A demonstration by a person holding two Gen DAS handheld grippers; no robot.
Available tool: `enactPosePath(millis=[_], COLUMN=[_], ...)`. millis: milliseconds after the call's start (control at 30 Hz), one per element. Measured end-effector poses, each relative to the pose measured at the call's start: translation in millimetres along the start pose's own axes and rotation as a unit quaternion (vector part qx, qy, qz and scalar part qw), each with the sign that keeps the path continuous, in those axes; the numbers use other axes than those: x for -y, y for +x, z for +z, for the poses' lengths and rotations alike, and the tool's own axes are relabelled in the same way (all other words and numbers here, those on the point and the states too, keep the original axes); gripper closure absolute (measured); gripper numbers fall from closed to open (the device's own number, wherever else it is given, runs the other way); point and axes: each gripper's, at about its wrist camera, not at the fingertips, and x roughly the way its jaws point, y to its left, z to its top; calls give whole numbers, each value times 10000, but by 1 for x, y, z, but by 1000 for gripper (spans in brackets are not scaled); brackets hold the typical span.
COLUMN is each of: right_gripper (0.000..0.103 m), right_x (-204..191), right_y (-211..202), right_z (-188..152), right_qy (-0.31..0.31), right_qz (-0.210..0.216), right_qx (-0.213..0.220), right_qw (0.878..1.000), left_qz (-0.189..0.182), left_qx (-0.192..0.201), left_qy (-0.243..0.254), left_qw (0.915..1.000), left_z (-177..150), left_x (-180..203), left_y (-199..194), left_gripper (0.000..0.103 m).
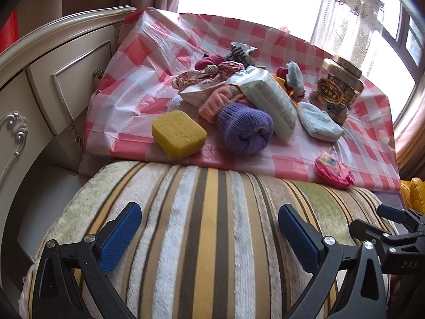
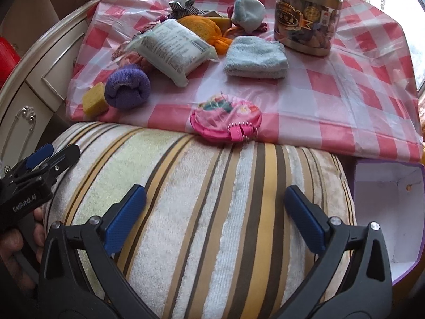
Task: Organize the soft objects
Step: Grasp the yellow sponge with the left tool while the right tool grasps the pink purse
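**A:** Both tools low over the striped cushion [image 2: 202,212], nothing in either. Right gripper [image 2: 214,214] has its blue pads spread wide, and the left gripper [image 1: 209,232] is just as wide, empty too.

**B:** So what's first in line?

**A:** I'd say the pink pouch [image 2: 225,118]. It sits at the near edge of the checked tablecloth [image 2: 345,85], touching the cushion, straight ahead of the right gripper. From the left wrist it lies far off to the right, so the right hand is clearly nearer.

**B:** How does it lie?

**A:** Flat, roundish, its longer span running left to right across the fingers' line; the bead chain and tab point back toward the camera.

**B:** And beyond?

**A:** Ahead of the left gripper: yellow sponge [image 1: 178,133], then the purple rolled sock [image 1: 245,129], open end facing us, axis running away. Behind, the tissue pack [image 1: 271,98] and folded blue cloth [image 2: 256,57]. Open purple box [image 2: 390,212] waits at the right.
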Motion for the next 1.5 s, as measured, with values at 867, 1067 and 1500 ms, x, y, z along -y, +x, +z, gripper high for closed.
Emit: enactPosePath(millis=[867, 1067, 1500], right_gripper=[25, 27, 48], right_x=[9, 10, 8], right_y=[67, 65, 41], right_z=[70, 66, 49], right_qy=[-71, -103, -265], right_qz=[-328, -215, 136], right_qx=[-278, -160, 112], right_qw=[9991, 9996, 9995], left_qz=[674, 654, 555], left_qx=[-810, -768, -76], left_qy=[-1035, -982, -1116], left_qw=[9890, 9900, 9922], left_z=[77, 75, 61], left_x=[-37, -36, -30], left_y=[99, 100, 50], left_gripper=[35, 48, 51])
